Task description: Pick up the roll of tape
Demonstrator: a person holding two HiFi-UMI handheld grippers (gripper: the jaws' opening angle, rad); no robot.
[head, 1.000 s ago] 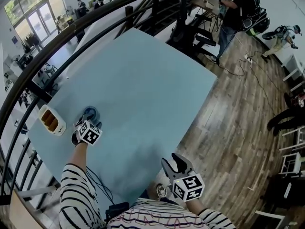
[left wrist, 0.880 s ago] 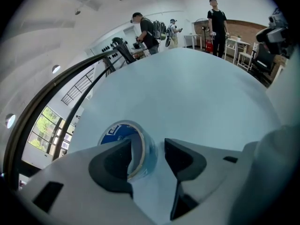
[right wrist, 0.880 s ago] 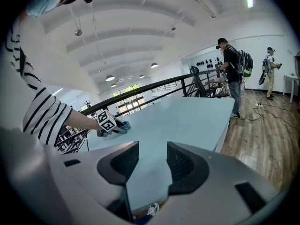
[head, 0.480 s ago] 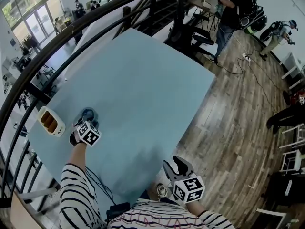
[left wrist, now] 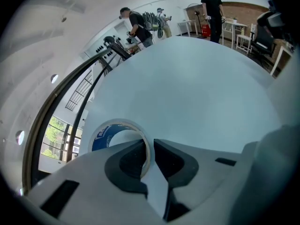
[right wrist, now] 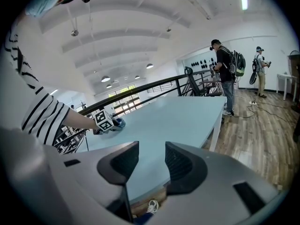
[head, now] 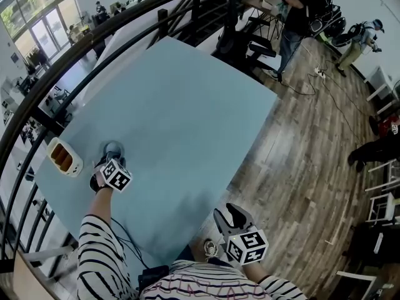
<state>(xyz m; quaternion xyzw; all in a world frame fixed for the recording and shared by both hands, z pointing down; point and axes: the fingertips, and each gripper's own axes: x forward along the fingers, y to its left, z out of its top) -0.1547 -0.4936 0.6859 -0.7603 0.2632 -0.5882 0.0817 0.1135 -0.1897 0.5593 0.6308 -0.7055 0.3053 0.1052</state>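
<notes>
One roll of tape (left wrist: 101, 138), blue inside, flat on the pale blue desk (head: 187, 105) near its left edge. Gripped at the wall by the left hand-held gripper (left wrist: 151, 148): jaws closing, one pad inside the ring, one outside, wall filling the gap. Right hand-held gripper (right wrist: 152, 157) unclenched and empty, by the desk's near edge, well apart from the roll. One white tray (head: 64, 157) with two brown pieces, near the roll at the desk's left corner.
</notes>
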